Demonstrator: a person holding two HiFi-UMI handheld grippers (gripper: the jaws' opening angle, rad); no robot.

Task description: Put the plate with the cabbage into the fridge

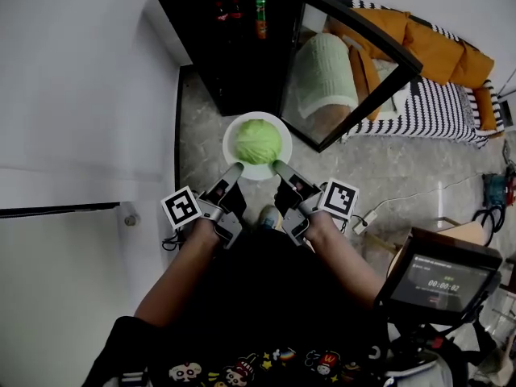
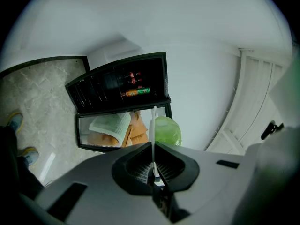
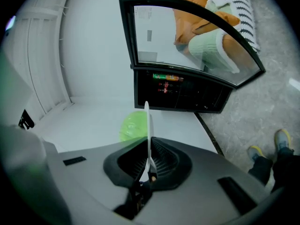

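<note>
With left tool [image 1: 235,168] and right tool [image 1: 279,166] each pinched tight on near rim of plate [image 1: 228,139], held level before open fridge [image 1: 210,39], likely so cabbage [image 1: 258,141] cannot roll off.

All three views toward fridge [image 1: 230,51]

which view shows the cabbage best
The head view: the whole round green cabbage shows from above, sitting on the round white plate, whose near rim the left tool and right tool each clamp. The left gripper view shows part of it beyond the edge-on plate; the right gripper view, a blurred green patch.
</note>
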